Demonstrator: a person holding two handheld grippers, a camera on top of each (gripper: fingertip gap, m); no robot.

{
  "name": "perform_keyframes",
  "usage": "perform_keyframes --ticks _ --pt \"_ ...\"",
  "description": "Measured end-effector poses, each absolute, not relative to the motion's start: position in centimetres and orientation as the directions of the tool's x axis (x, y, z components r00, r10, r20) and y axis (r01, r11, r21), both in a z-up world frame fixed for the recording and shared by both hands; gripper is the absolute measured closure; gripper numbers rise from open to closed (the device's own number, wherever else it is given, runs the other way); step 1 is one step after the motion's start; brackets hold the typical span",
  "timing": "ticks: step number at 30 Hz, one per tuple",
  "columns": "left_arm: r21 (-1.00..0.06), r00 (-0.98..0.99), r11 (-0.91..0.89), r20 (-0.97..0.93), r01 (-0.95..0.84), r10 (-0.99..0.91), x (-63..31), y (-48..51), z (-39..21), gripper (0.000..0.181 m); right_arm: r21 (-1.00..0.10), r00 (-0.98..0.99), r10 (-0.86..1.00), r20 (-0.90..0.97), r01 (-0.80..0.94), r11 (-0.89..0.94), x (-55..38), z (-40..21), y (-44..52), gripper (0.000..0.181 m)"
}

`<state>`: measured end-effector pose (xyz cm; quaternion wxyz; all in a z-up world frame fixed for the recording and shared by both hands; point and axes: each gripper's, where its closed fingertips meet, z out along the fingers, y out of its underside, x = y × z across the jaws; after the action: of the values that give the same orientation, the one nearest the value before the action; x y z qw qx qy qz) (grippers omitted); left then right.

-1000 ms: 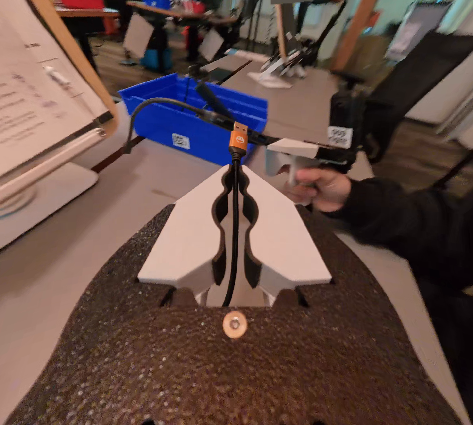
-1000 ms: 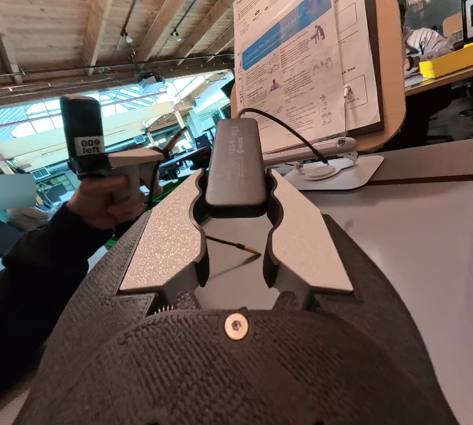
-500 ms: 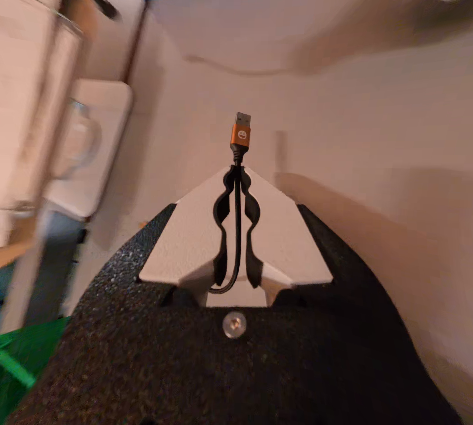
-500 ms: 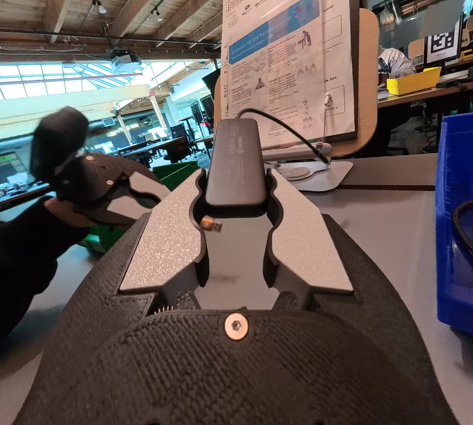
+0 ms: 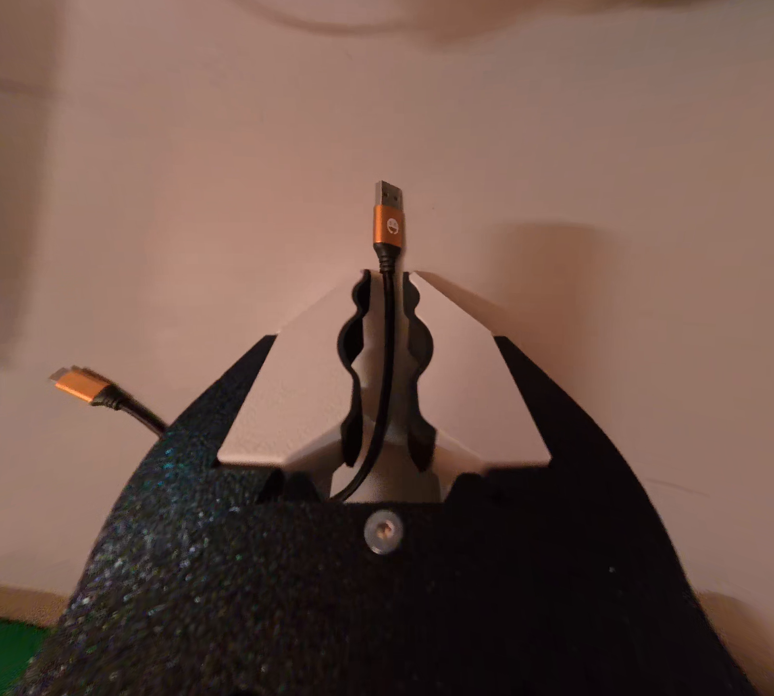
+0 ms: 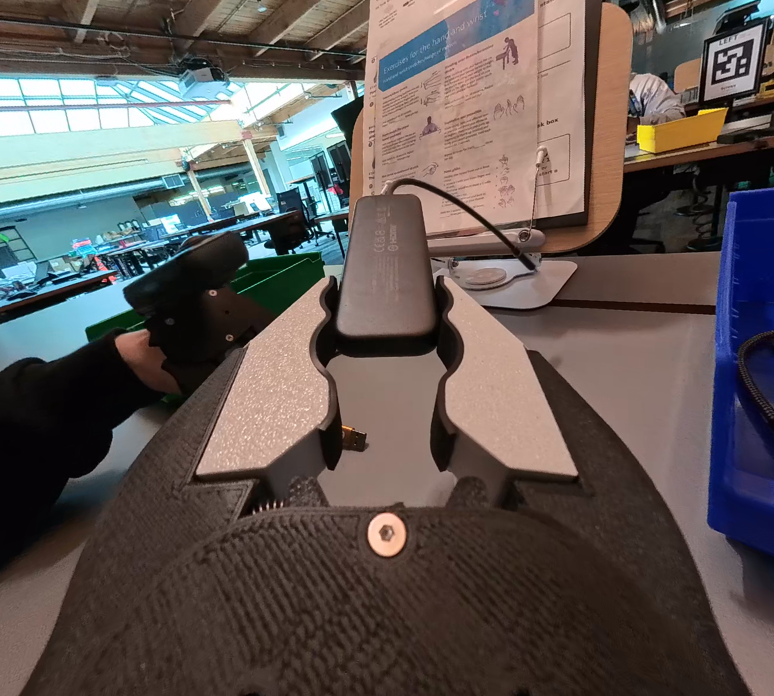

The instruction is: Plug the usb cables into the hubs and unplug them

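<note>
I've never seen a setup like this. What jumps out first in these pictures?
An orange-collared USB plug sticks up just past the left gripper, its black cable running between the fingers. The right gripper clamps a dark USB hub, with a paper-covered document stand behind it.

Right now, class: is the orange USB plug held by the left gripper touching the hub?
Apart. In the left wrist view the orange plug sticks out past the fingers with only bare table around it; the hub sits in the right gripper.

The blue bin (image 6: pixel 741 361) is cut off at the right edge.
</note>
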<state>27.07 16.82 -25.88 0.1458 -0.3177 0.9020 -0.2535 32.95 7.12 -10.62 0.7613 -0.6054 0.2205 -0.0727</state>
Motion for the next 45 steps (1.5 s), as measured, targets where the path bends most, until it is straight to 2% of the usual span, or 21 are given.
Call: perform_keyframes --ticks 1,5,10,12,14,16,18,20,24,28,31,34,38,45 --pt "-0.547 -0.757 0.664 -0.082 -0.51 -0.649 26.9 16.8 -26.0 0.175 -0.954 0.893 -0.376 -0.248 -0.157 0.255 32.9 -10.6 7.1 0.136" --pt "-0.552 -0.749 0.637 -0.035 -0.537 -0.662 26.7 16.8 -25.7 0.18 -0.956 0.892 -0.378 -0.246 -0.16 0.244 33.0 -10.8 7.2 0.136" --pt "-0.773 -0.689 0.435 0.004 -0.462 -0.725 28.2 16.0 -19.0 0.18 -0.968 0.879 -0.427 -0.21 -0.125 0.218 33.5 -11.0 6.8 0.136" --pt "-0.863 -0.692 0.291 0.089 -0.412 -0.717 27.7 15.0 -14.8 0.18 -0.97 0.875 -0.439 -0.203 -0.117 0.214 33.7 -10.9 6.6 0.136" --pt "-0.911 -0.71 0.073 0.264 -0.406 -0.653 26.5 13.7 -10.1 0.18 -0.971 0.868 -0.454 -0.198 -0.111 0.212 33.9 -10.9 6.4 0.136" --pt "-0.876 -0.724 -0.172 0.471 -0.451 -0.503 25.2 13.0 -5.8 0.18 -0.972 0.864 -0.467 -0.19 -0.1 0.211 34.1 -10.9 6.2 0.136" --pt "-0.788 -0.707 -0.32 0.614 -0.525 -0.352 24.4 13.5 -3.9 0.18 -0.973 0.861 -0.474 -0.183 -0.091 0.21 34.2 -10.8 6.0 0.136" --pt "-0.723 -0.649 -0.353 0.69 -0.594 -0.321 25.2 14.5 -5.4 0.18 -0.973 0.859 -0.478 -0.182 -0.088 0.212 34.2 -10.7 6.0 0.136" --pt "-0.597 -0.491 -0.313 0.795 -0.739 -0.357 27.3 15.4 -12.0 0.18 -0.975 0.861 -0.476 -0.177 -0.088 0.204 34.2 -10.9 6.1 0.136" --pt "-0.571 -0.367 -0.119 0.659 -0.812 -0.657 28.6 17.0 -20.9 0.179 -0.978 0.864 -0.475 -0.165 -0.081 0.191 34.1 -11.0 6.2 0.136" --pt "-0.618 -0.391 0.014 0.479 -0.786 -0.786 29.4 18.0 -23.3 0.165 -0.978 0.867 -0.471 -0.166 -0.085 0.188 34.1 -11.1 6.3 0.136" --pt "-0.666 -0.384 0.155 0.212 -0.73 -0.899 30.4 19.9 -23.7 0.158 -0.979 0.869 -0.467 -0.165 -0.086 0.186 34.0 -11.1 6.4 0.136" --pt "-0.632 -0.367 0.304 -0.034 -0.713 -0.93 30.5 21.2 -23.7 0.149 -0.979 0.873 -0.461 -0.162 -0.085 0.184 33.9 -11.1 6.5 0.136" --pt "-0.563 -0.356 0.44 -0.259 -0.7 -0.898 31.4 21.5 -25.8 0.157 -0.981 0.877 -0.456 -0.153 -0.08 0.175 33.7 -11.1 6.7 0.136"
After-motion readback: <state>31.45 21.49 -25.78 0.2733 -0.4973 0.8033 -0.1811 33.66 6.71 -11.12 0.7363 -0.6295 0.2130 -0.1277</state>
